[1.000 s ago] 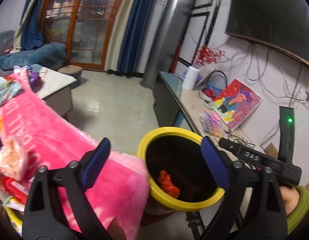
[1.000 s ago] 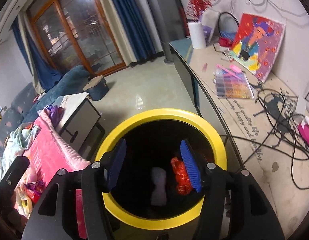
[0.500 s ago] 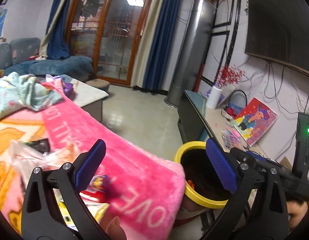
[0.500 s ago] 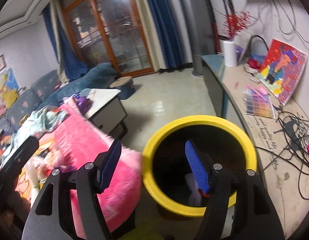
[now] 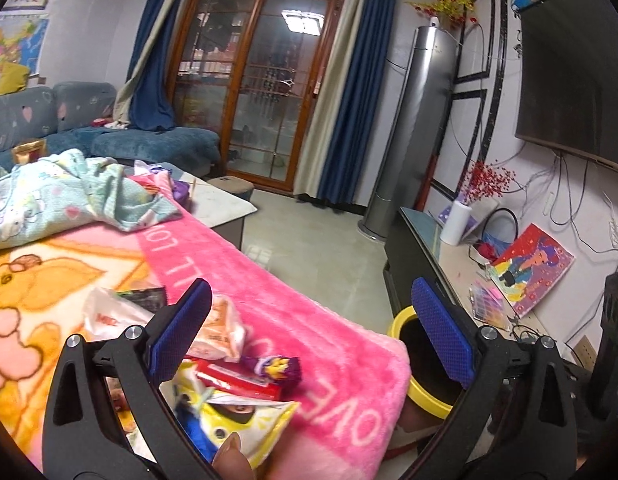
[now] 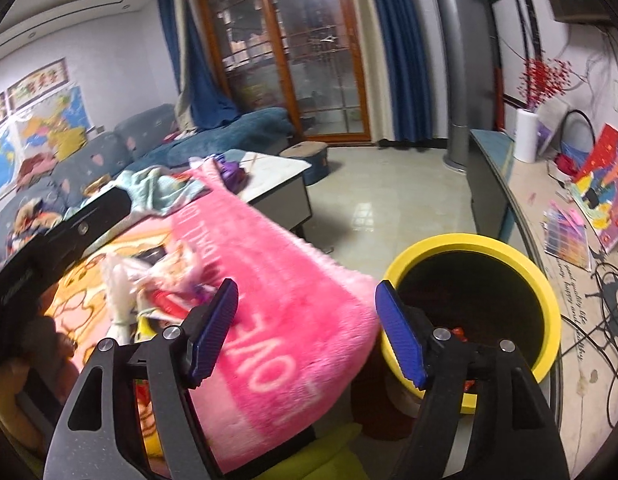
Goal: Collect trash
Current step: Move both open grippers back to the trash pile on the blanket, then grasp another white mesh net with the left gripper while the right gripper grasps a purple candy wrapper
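My left gripper [image 5: 309, 336] is spread wide with nothing between its blue pads, hanging over the pink blanket [image 5: 269, 276]. The trash lies in a pile near the blanket's near edge: a white and orange wrapper [image 5: 223, 332], a red packet [image 5: 237, 384], a purple wrapper [image 5: 277, 366] and a yellow cartoon snack bag [image 5: 233, 420]. My right gripper [image 6: 305, 328] has just been opening and holds nothing; it points at the blanket's corner. The yellow-rimmed bin [image 6: 545, 280] stands just beside that corner, with something orange-red [image 6: 457, 332] low inside.
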`<state>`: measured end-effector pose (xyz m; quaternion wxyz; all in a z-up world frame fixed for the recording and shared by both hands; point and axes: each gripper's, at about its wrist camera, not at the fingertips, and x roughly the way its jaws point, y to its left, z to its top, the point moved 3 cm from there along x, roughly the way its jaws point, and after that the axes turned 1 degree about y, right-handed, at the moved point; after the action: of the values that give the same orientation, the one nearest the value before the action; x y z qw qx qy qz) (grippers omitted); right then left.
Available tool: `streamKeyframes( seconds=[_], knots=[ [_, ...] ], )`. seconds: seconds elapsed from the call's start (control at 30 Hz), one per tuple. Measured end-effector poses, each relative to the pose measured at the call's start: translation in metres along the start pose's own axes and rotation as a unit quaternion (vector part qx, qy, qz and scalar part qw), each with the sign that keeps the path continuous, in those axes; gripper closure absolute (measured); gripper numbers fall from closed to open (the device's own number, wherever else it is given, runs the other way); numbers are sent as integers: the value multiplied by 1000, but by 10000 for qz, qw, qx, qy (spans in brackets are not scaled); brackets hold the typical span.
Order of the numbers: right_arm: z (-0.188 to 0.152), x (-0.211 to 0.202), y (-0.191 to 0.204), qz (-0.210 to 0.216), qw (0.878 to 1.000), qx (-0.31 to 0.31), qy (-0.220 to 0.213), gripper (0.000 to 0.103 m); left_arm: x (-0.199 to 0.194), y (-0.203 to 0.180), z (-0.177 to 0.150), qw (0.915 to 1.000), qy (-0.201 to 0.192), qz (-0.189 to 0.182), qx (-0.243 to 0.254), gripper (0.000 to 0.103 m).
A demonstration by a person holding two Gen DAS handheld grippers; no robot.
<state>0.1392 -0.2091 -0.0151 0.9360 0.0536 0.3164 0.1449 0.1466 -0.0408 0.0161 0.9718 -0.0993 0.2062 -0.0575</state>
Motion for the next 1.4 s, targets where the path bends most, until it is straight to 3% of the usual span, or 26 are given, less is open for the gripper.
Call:
streamKeyframes(
  seconds=[0.7,1.03,1.3,1.4],
  knots=[
    [-13,14,73,587,9953,-704,315,32,-36,92,2,9948,-122,812,-609,11],
    [-3,48,84,635,9938,-737,546,33,-53,122,-13,9932,193,865,-760,11],
    [-3,76,91,662,9916,-783,790,42,-49,125,-38,9918,736,612,-845,23],
    [-3,88,93,660,9908,-777,894,55,-44,119,-51,9906,976,489,-827,32]
  ],
)
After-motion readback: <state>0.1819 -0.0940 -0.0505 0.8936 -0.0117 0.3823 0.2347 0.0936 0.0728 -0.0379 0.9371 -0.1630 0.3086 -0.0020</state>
